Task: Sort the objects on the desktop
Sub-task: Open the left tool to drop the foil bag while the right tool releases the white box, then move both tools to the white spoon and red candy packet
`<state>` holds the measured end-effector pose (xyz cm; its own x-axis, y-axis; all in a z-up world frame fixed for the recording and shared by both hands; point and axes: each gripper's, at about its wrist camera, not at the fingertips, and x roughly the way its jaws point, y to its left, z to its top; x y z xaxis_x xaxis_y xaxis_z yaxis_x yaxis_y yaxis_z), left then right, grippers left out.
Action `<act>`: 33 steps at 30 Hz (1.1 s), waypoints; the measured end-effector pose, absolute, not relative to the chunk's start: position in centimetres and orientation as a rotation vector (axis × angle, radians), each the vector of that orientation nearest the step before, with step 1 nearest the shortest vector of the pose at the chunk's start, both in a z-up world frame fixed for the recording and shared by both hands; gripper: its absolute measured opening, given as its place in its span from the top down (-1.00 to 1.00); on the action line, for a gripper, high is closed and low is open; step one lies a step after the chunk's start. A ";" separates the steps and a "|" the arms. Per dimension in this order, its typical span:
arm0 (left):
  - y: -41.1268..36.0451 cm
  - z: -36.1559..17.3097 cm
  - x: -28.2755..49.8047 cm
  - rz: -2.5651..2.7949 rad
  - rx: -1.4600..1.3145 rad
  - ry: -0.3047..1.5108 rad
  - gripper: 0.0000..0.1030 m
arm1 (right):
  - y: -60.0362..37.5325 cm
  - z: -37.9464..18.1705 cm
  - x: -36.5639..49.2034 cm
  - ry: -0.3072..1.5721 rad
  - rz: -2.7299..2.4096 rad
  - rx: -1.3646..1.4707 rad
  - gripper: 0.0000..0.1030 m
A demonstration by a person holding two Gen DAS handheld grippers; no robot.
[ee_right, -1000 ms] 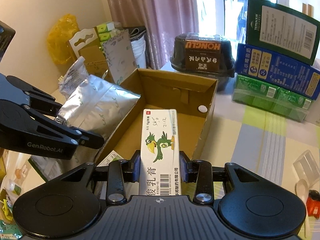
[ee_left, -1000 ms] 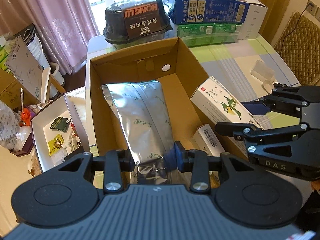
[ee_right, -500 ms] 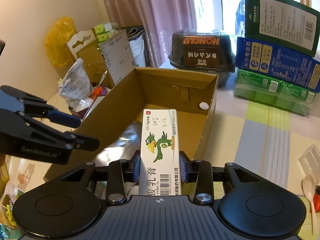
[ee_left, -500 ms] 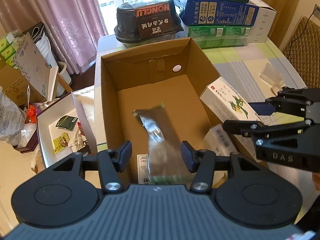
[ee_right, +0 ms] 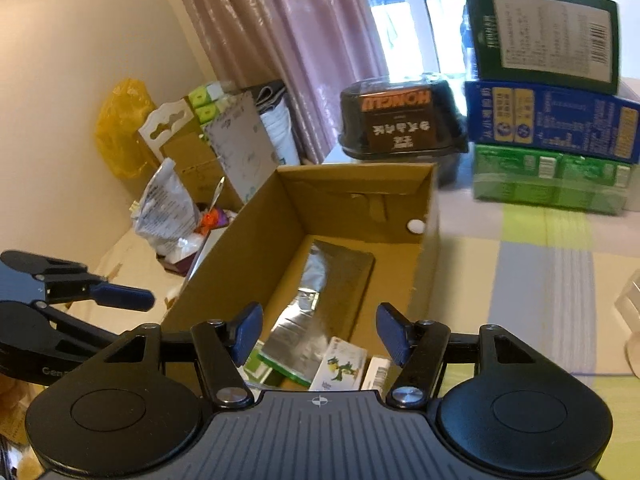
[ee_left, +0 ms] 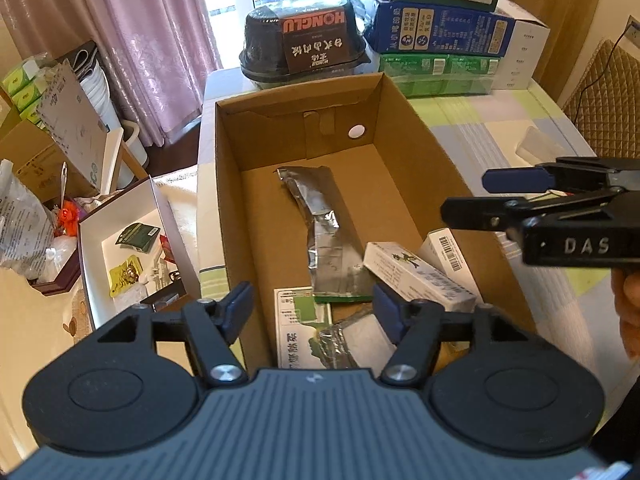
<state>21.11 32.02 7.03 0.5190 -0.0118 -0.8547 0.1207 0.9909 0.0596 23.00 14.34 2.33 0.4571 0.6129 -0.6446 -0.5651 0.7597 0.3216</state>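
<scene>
Both pairs of jaws are seen spread wide and empty. The left gripper (ee_left: pixel 312 308) is held over the near end of the cardboard box (ee_left: pixel 416 148), and the right gripper (ee_right: pixel 318 330) is poised above the same near end, seen from the other side. Nothing is pinched by either.

Inside the box, the silver foil pouch (ee_left: pixel 320 232) is laid lengthwise just ahead of the left jaws, reaching toward the far wall. The white carton with the green bird (ee_left: pixel 416 276) is tipped at a slant just ahead of the left gripper's right-hand jaw, leaning against a barcoded white carton (ee_left: pixel 450 250). A green-printed carton (ee_left: pixel 300 320) is lodged between and below the left jaws. From the right wrist view, the bird carton (ee_right: pixel 340 368) is seen directly beneath the gap; whether it is settled flat or propped on the foil cannot quite be told, since the gripper body hides its lower end.

Risks are judged as follows. The two grippers are held close together over one box end, so a collision could be caused by any careless withdrawal. The slanted carton could be knocked over by a low-swung jaw. A clear plastic piece (ee_left: pixel 538 148) is left on the desk (ee_right: pixel 540 280) beyond the right jaws, so sorting is judged unfinished.
</scene>
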 end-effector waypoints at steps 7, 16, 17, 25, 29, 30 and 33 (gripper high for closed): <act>29.9 7.8 18.7 -0.096 0.101 0.986 -0.51 | 10.1 2.8 21.1 0.810 0.681 0.063 -0.34; 25.6 9.9 14.9 -0.103 0.115 0.903 -0.85 | 3.5 2.8 17.7 0.818 0.594 0.044 -0.58; 25.1 10.1 14.6 -0.103 0.121 0.896 -0.87 | 2.8 2.8 17.3 0.819 0.587 0.043 -0.60; 20.9 11.1 11.7 -0.128 0.152 0.849 -0.97 | -2.0 3.4 14.5 0.799 0.558 0.013 -0.91; 19.0 11.1 10.5 -0.145 0.154 0.820 -0.97 | -4.7 3.4 13.6 0.799 0.543 0.026 -0.96; 18.3 11.0 10.2 -0.153 0.160 0.809 -0.97 | -5.5 3.3 13.3 0.800 0.537 0.024 -0.96; 16.4 10.5 9.1 -0.187 0.190 0.776 -0.97 | -8.1 3.2 12.6 0.795 0.509 0.007 -0.96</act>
